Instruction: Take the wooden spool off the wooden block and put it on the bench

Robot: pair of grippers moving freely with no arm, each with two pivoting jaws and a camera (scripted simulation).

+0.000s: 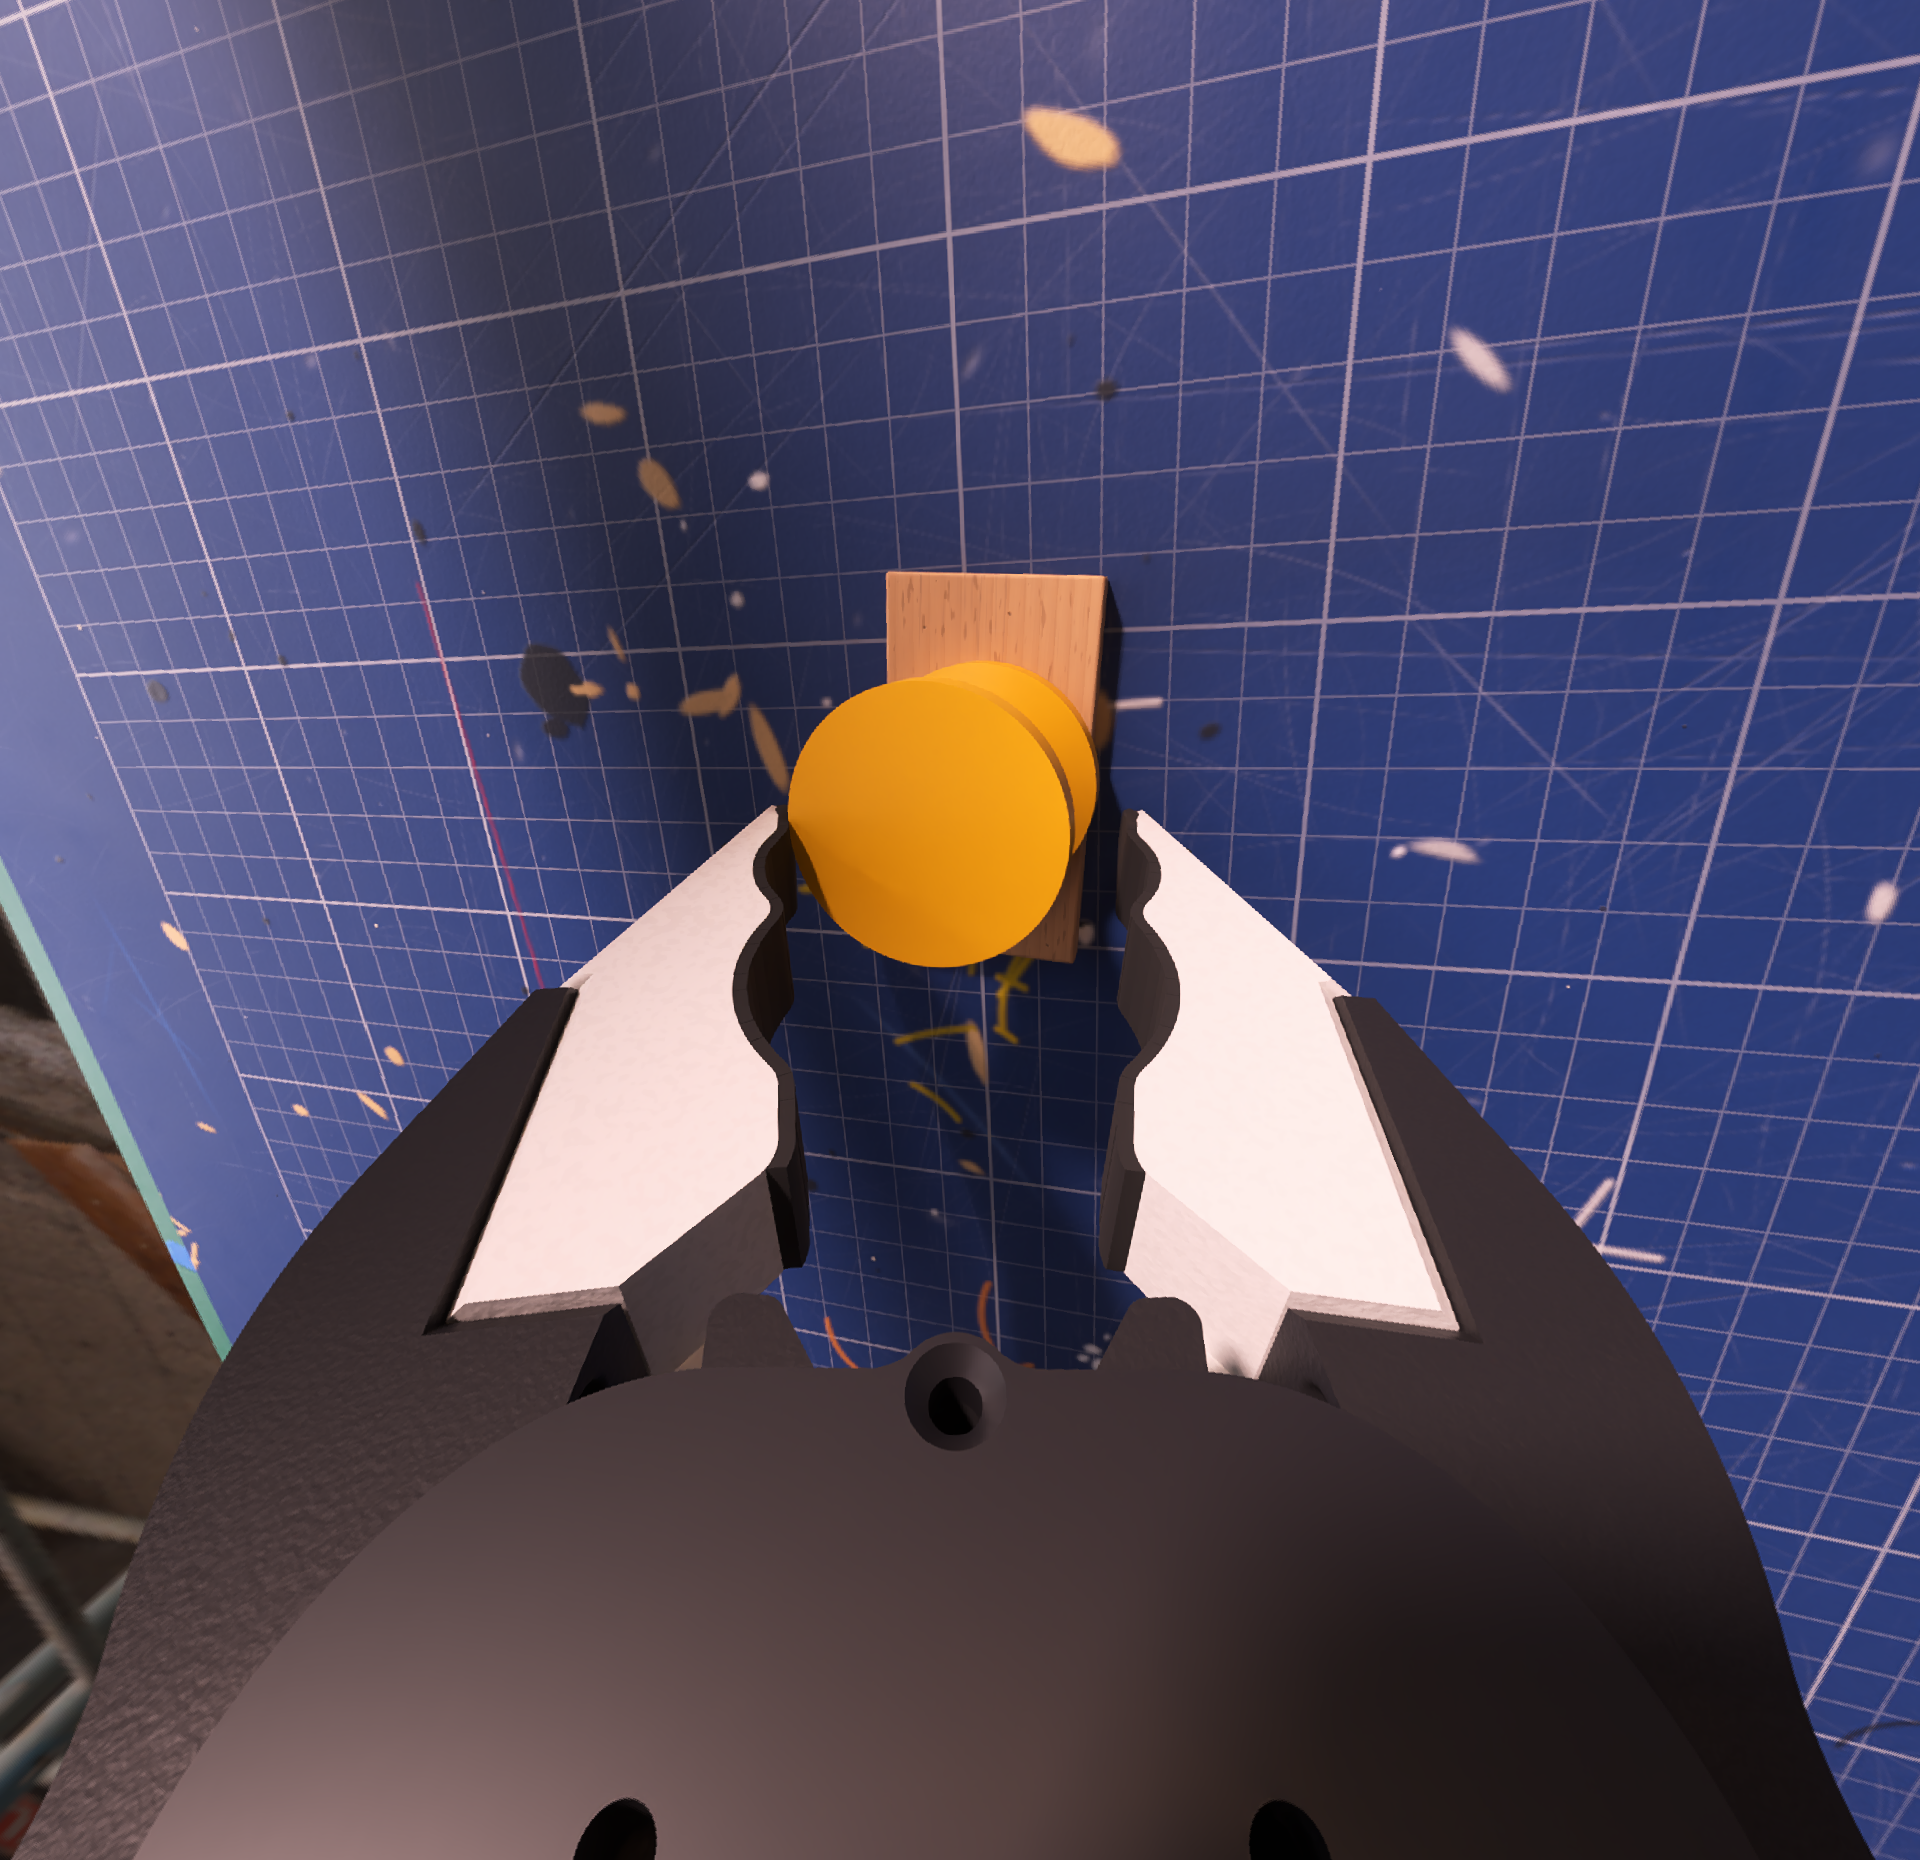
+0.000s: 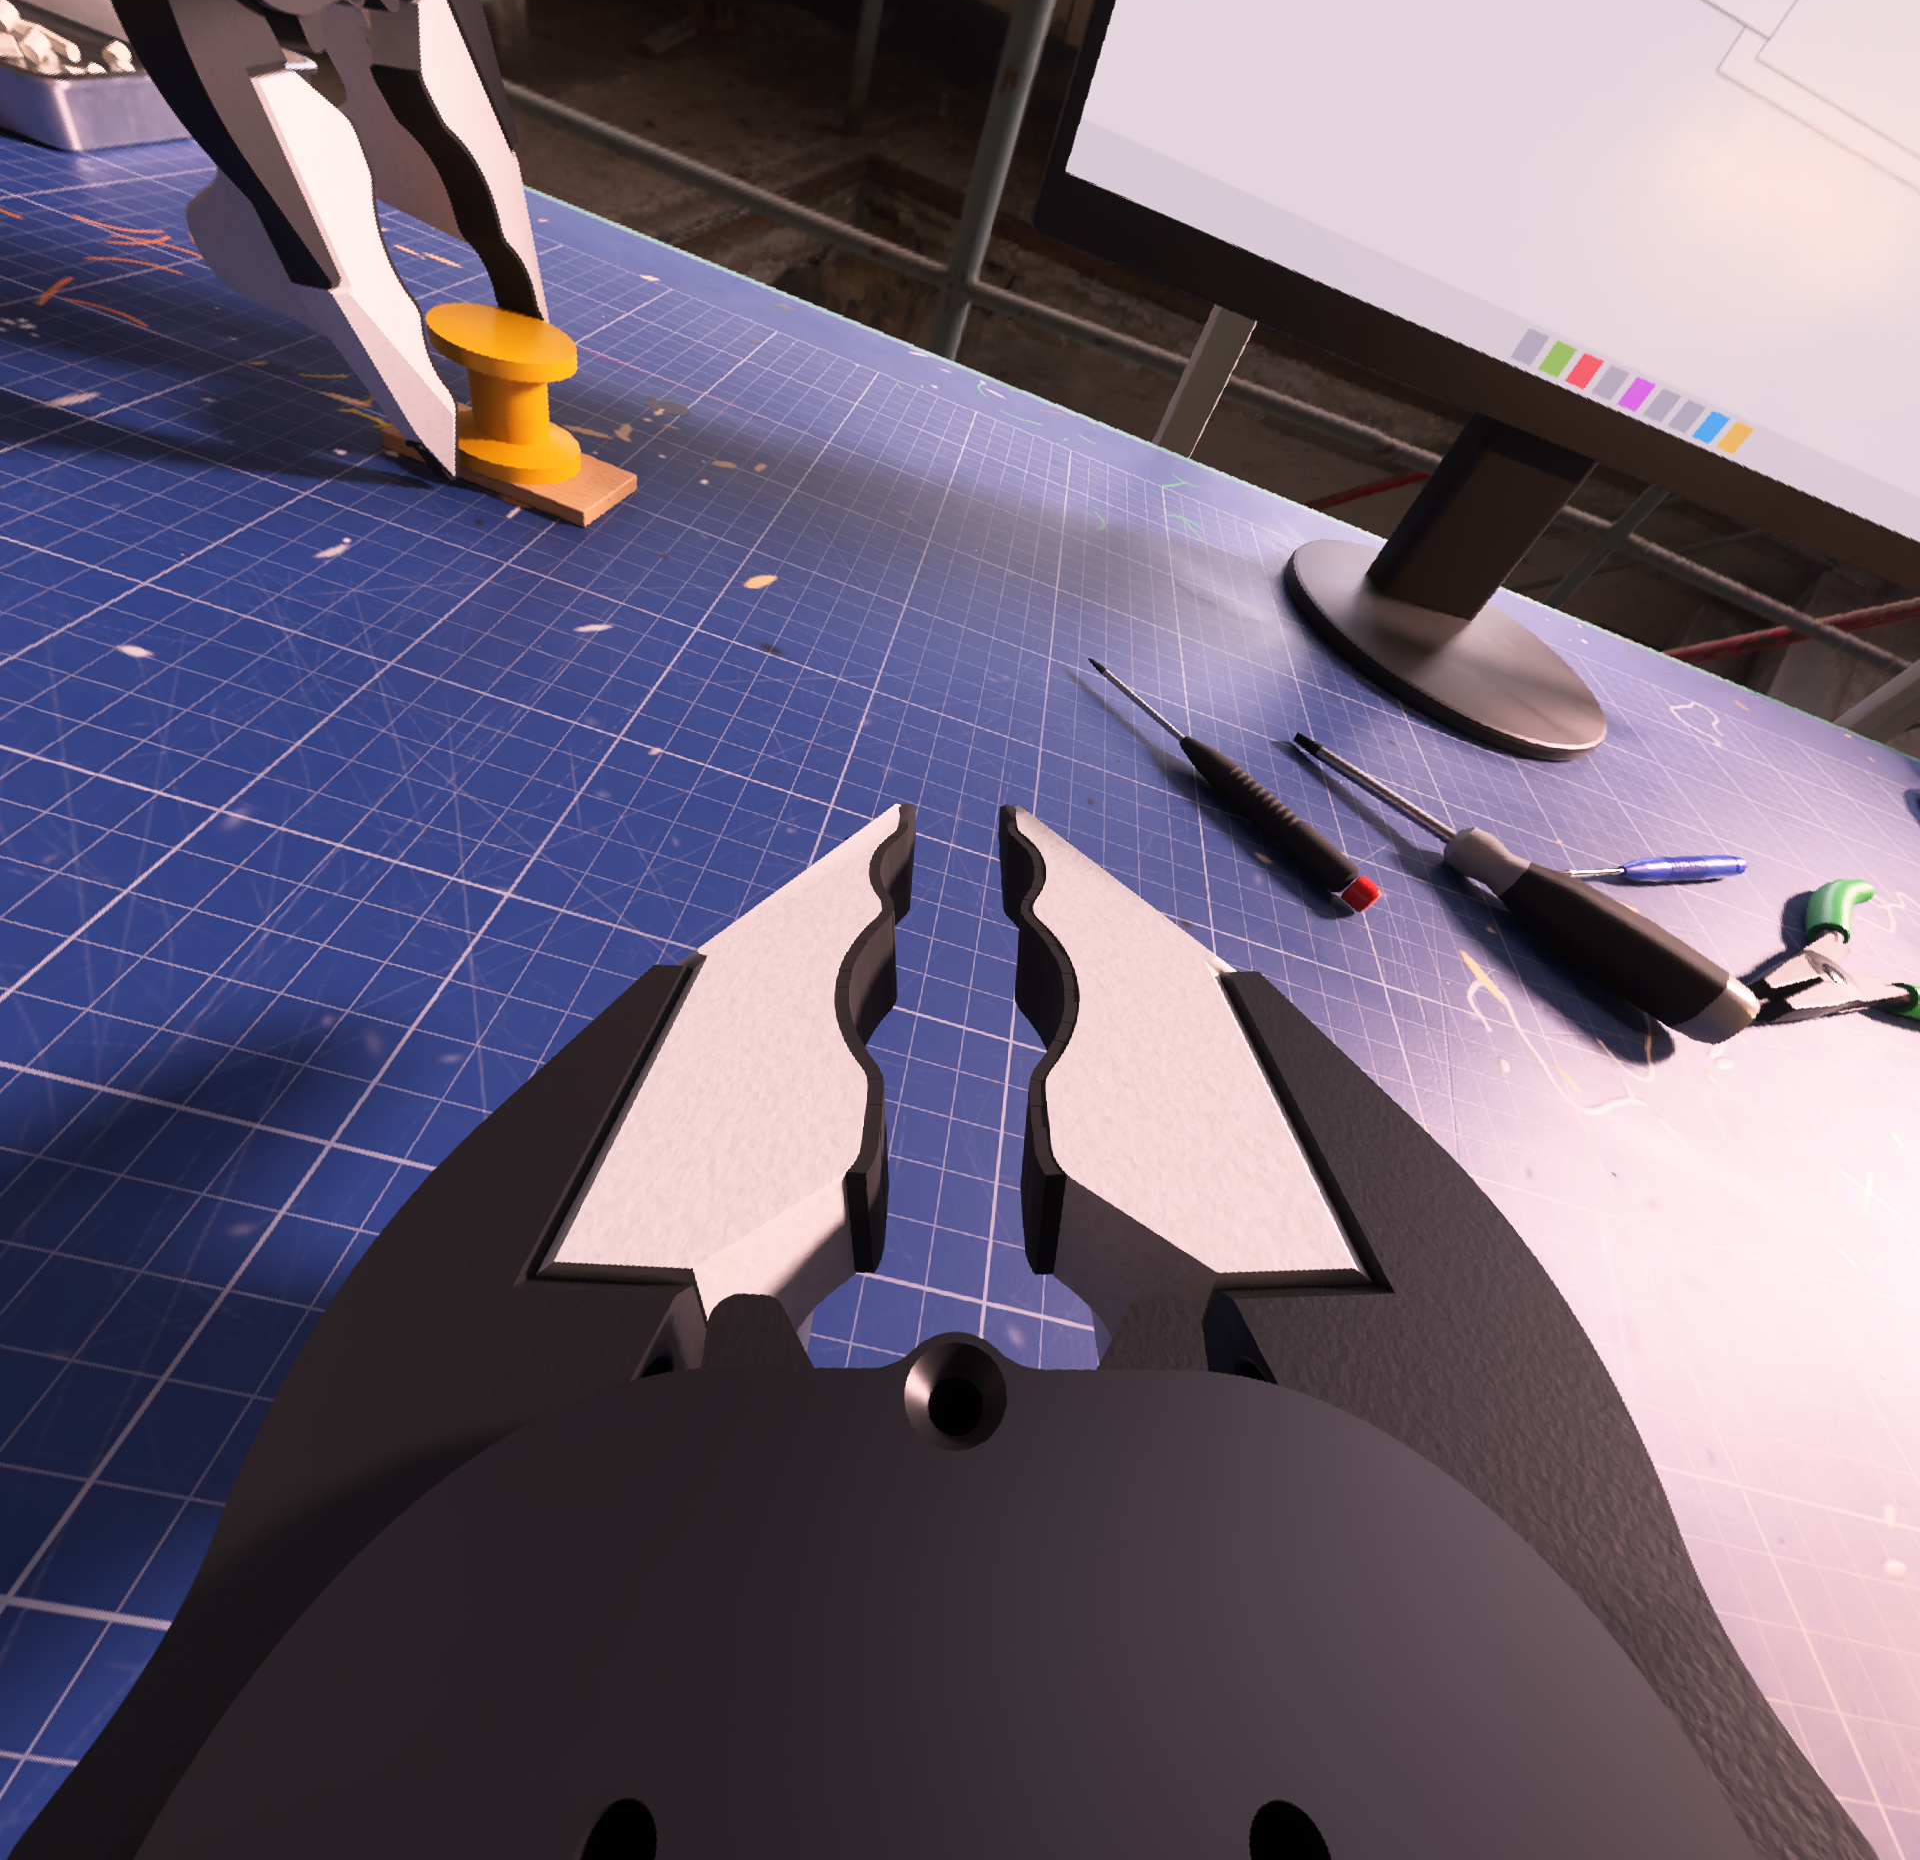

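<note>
Spool (image 1: 935,823), yellow: upright on block (image 1: 997,621), on blue gridded tabletop (image 1: 1455,563). Flanked by left gripper (image 1: 956,834) fingers (image 1: 675,1031), spread wide, one each side, holding nothing. Right gripper (image 2: 956,823): well apart, fingers narrowly parted, empty. Nearby: screwdrivers (image 2: 1268,823), monitor (image 2: 1507,200).

Wood, matt paint and a scuffed mat
Spool (image 1: 930,823) smooth matt yellow; block (image 1: 997,621) pale grained wood; mat (image 2: 520,771) scratched, paint-flecked; monitor base (image 2: 1444,657) brushed metal.
</note>
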